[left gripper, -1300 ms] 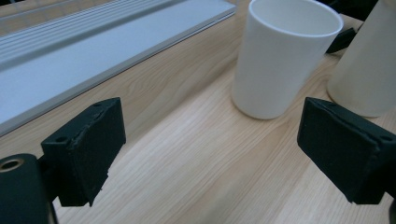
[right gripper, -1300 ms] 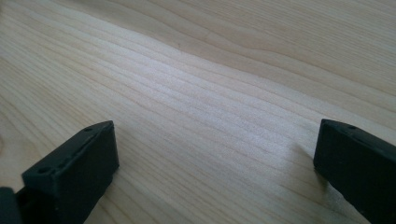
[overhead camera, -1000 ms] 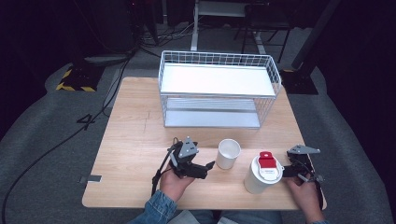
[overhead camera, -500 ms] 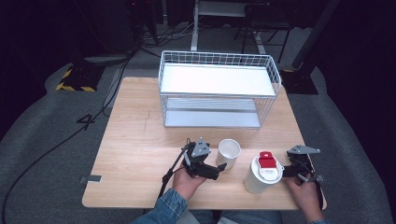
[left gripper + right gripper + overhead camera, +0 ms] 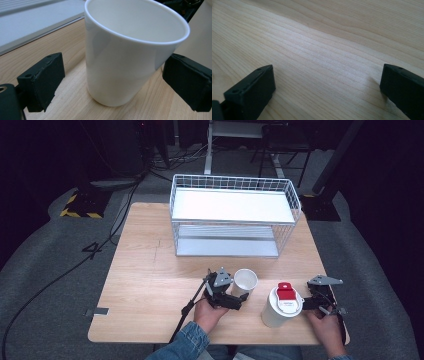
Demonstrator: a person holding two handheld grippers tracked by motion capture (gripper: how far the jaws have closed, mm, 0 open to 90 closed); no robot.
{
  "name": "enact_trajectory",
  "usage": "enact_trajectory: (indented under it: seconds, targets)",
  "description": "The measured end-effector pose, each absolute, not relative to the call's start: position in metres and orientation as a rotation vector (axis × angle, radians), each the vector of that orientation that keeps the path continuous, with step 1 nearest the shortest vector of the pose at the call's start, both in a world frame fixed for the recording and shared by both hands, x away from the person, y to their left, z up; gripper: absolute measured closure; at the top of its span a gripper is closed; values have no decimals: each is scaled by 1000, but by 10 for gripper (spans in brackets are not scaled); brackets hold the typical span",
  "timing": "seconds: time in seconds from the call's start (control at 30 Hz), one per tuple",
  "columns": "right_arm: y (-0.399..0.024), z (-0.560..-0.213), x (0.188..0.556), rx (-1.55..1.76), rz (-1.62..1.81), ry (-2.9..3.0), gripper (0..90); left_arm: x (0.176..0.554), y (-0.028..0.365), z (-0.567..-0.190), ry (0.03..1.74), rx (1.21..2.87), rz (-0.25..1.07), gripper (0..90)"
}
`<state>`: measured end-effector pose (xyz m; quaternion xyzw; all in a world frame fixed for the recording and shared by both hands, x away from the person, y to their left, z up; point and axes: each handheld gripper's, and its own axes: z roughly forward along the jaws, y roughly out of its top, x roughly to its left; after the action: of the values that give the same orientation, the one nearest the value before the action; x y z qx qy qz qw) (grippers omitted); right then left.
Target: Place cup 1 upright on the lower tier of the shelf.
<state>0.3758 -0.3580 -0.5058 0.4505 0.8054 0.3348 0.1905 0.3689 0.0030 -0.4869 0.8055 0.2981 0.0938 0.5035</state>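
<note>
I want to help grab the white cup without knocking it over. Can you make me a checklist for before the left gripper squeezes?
1. White cup sits between the left gripper jaws: ok.
2. Pads pressing on the cup: not ok, there is a gap on the left side; the jaws have just been opening.
3. Cup upright on the table: ok.
4. Cup empty: ok.
5. Lidded cup apart from the white cup: ok.
6. Right gripper open over bare wood: ok.
</note>
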Motion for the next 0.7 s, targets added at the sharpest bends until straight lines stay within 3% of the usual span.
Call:
enact_trajectory:
  seconds: [0.23, 0.7]
  targets:
    - [-358, -506, 376, 1265, 941, 2263, 1, 372, -8, -494, 740, 1945, 238, 68]
    - [-358, -506, 376, 1270, 939, 2259, 1, 372, -16, -498, 759, 1981, 251, 187]
